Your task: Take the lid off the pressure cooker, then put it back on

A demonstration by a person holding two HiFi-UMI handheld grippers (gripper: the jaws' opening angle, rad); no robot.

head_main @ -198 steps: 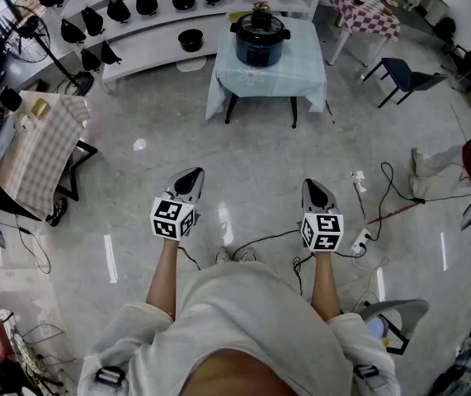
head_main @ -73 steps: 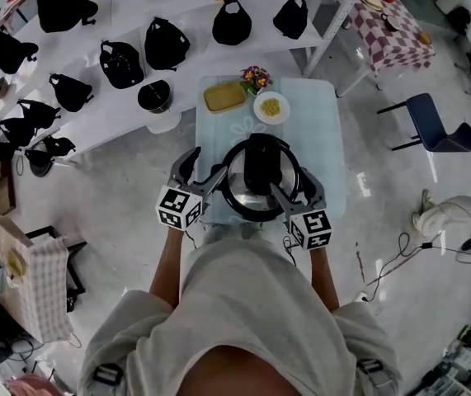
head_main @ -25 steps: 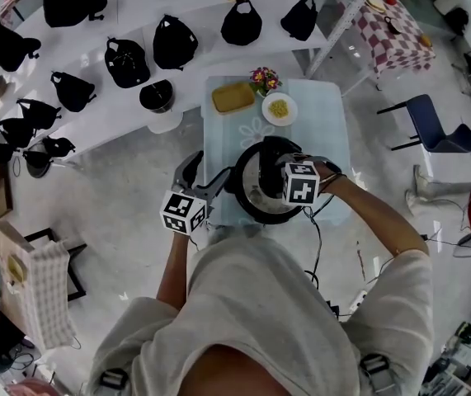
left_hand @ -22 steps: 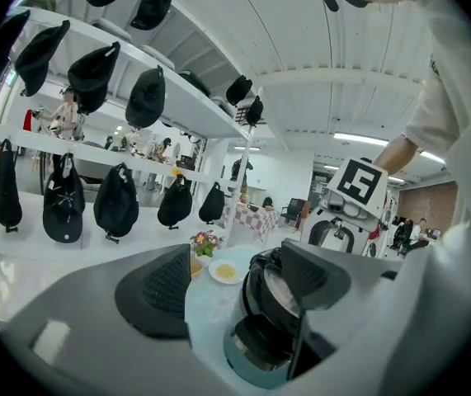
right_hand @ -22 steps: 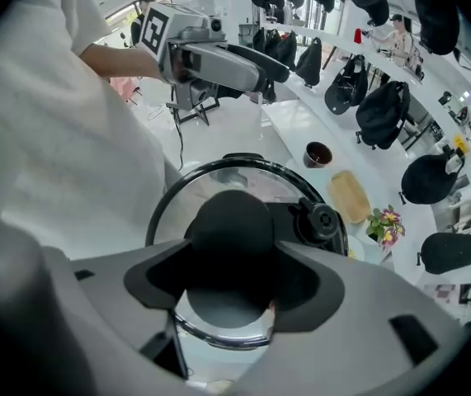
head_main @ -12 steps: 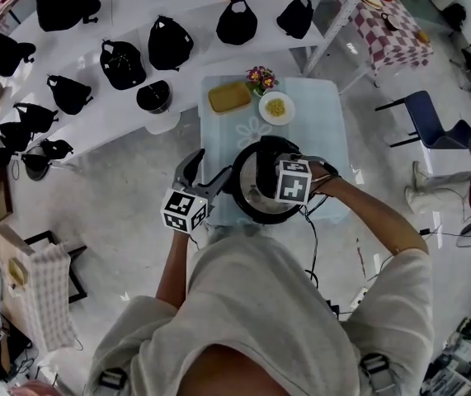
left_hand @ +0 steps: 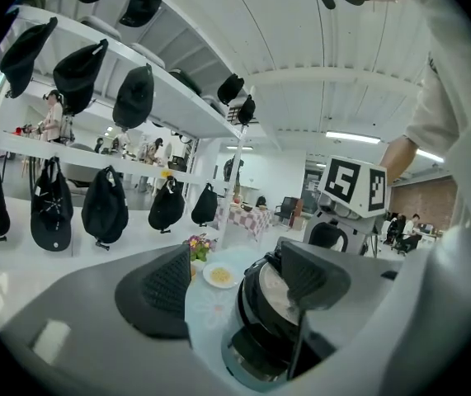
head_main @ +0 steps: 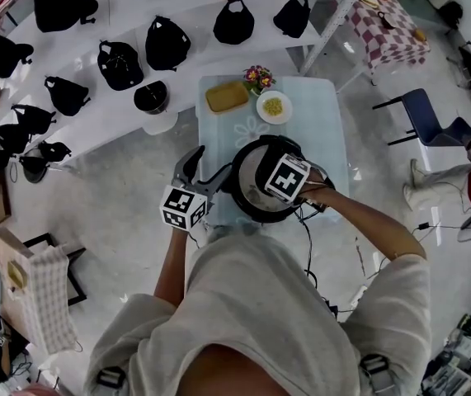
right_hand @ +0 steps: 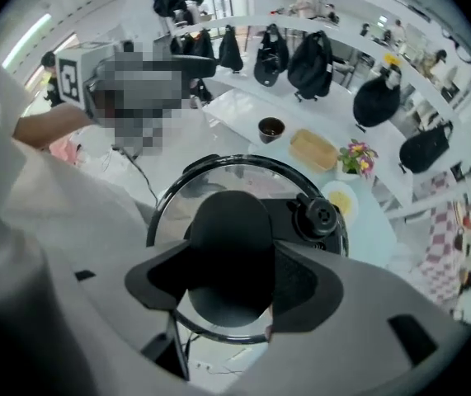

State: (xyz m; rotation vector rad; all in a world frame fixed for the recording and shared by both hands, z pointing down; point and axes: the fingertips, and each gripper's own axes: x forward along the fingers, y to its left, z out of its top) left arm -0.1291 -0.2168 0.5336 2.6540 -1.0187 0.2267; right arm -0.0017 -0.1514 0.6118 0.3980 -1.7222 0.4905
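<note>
Right gripper [right_hand: 233, 279]: jaws just closed on the lid handle [right_hand: 228, 221], wrist rolled round, lid [right_hand: 210, 176] likely being unlocked; left gripper [left_hand: 239, 279]: jaws wide, empty, beside the pressure cooker [left_hand: 256, 345].

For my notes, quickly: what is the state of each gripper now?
Left gripper: open, empty.
Right gripper: has just been closing; grips the lid handle.

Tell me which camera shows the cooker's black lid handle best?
The right gripper view: it looks straight down on the lid handle, held by the right claw, whose jaws have just been closing. In the head view that claw's marker cube covers it. The left gripper view shows the cooker, handle hidden.
</note>
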